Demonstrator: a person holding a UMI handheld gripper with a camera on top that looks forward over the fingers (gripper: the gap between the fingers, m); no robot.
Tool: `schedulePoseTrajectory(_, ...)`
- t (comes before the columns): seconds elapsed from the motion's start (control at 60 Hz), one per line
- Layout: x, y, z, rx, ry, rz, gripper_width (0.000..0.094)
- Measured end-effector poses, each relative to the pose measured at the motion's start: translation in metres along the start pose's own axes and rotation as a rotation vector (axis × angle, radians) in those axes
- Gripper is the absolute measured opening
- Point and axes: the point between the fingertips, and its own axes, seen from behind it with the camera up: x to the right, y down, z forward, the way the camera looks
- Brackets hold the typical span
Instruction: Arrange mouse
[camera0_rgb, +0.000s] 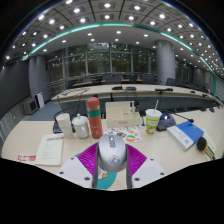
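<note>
You're holding the gripper (111, 163) clamped on the grey mouse (111, 152) above the table (60, 138), bottle (94, 117) standing beyond.

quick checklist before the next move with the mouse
1. Mouse sits between the gripper fingers: ok.
2. Both pads pressing on the mouse: cannot tell.
3. Mouse level on the table, not tilted: ok.
4. Free table just ahead of the mouse: not ok, a bottle, cups and small items stand close beyond it.
5. Notebook beside the left finger is apart from the gripper: ok.
6. Mouse cable free: cannot tell.
</note>
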Motion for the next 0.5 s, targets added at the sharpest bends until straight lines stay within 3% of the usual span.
schedulePoseTrajectory(0.333,-0.085,0.113,0.087,-0.215,-0.033,-0.026,0.0393)
schedulePoseTrajectory(0.5,-0.101,0.145,0.097,-0.278,-0.085,-0.039,0.0546)
